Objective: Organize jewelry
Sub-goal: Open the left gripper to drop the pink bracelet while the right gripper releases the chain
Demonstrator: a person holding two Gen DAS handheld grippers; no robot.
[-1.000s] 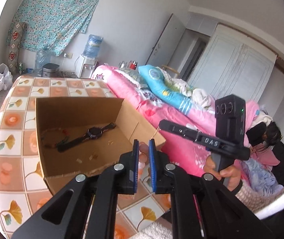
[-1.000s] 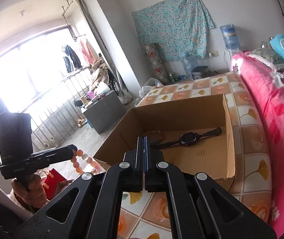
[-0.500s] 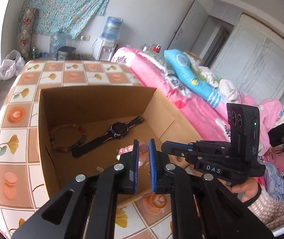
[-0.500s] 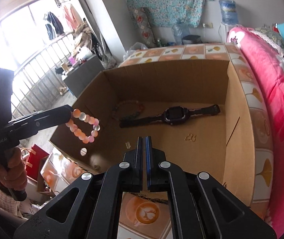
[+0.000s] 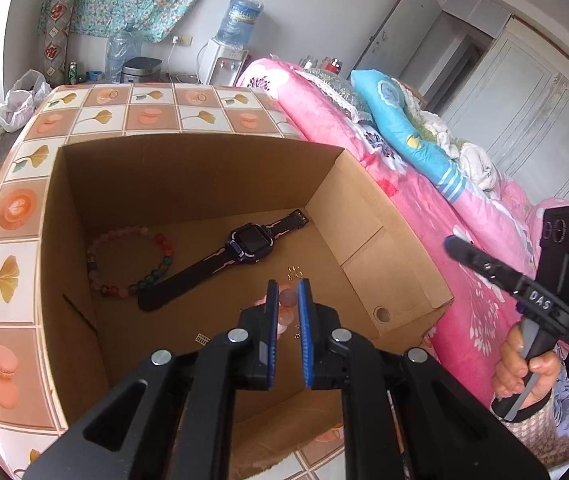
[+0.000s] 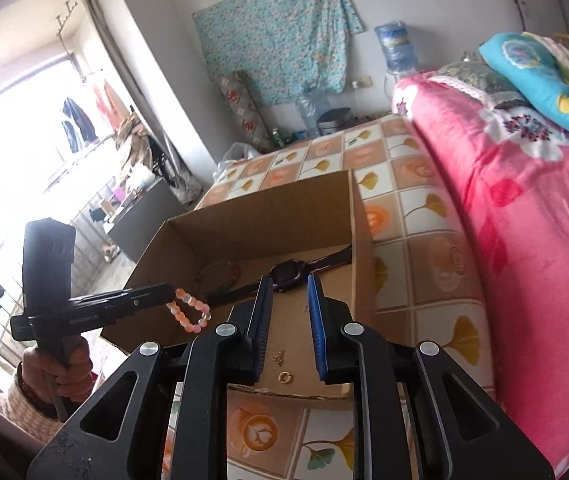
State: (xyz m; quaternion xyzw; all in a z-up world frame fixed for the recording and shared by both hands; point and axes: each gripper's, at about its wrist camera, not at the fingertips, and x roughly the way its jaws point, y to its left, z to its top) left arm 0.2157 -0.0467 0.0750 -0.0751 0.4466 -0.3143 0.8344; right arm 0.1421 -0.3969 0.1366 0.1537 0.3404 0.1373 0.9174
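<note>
Watch (image 5: pixel 250 240) and dark bead bracelet (image 5: pixel 130 262) already lie in the box (image 5: pixel 364 216), ahead of both jaws. Left gripper (image 5: pixel 287 312) grips the pink bracelet (image 6: pixel 188 310) over the box, unreleased. Right gripper (image 6: pixel 289 300) is opening, empty.

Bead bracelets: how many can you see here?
2. A multicoloured bracelet lies on the floor of the box, left of the watch. A pink-orange bracelet hangs from the left tongs above the box. Others may be hidden.
</note>
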